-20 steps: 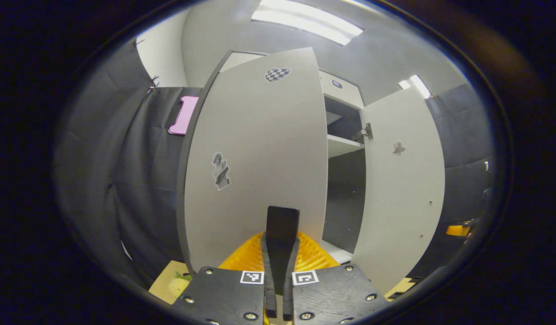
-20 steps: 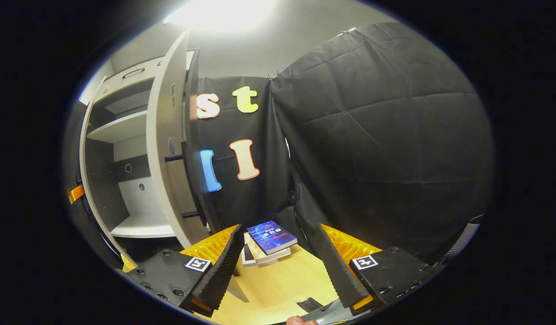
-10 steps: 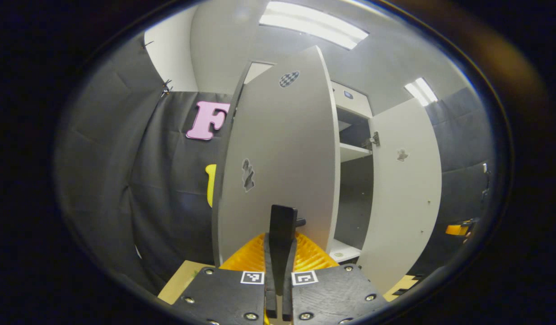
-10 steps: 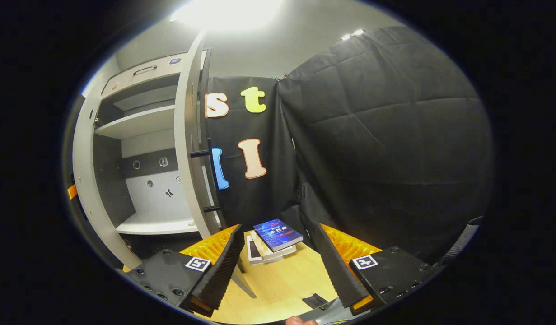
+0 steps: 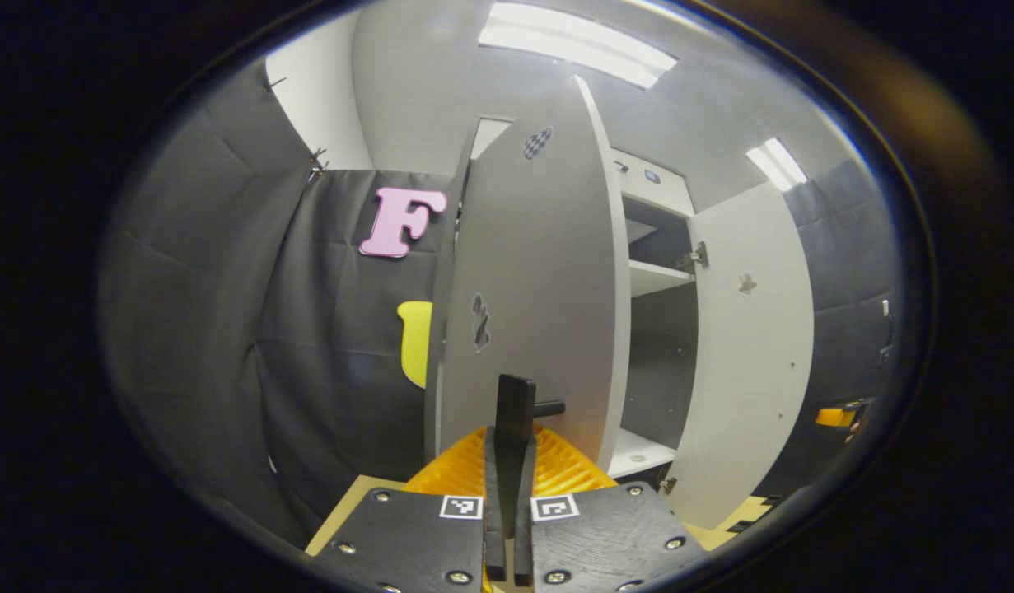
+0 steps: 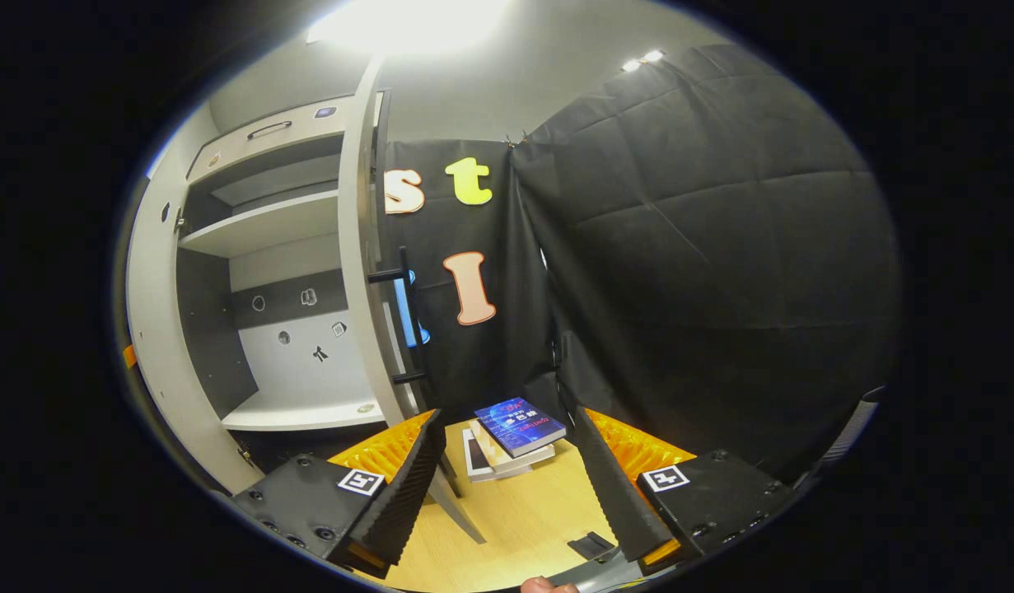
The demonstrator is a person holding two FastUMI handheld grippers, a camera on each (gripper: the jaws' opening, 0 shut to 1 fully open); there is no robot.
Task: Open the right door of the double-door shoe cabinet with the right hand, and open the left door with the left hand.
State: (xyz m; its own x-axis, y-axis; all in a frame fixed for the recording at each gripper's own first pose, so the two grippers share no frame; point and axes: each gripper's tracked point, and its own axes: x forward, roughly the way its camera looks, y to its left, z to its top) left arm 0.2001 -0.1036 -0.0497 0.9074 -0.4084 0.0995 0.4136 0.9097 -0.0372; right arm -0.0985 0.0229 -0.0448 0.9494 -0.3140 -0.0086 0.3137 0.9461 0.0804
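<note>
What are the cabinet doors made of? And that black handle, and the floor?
The left door and right door look like painted or laminated board: flat, matte grey-white, thin square edges. The handle on the right door looks like black metal or plastic; a slim matte bar, hard to tell which. The floor looks like light wood or wood-look laminate, with faint grain.

Wooden floor (image 6: 515, 511), lower centre of right gripper view: stack of books (image 6: 513, 435) lies on it, blue-covered one on top; small dark flat object (image 6: 591, 545) near bottom edge.
</note>
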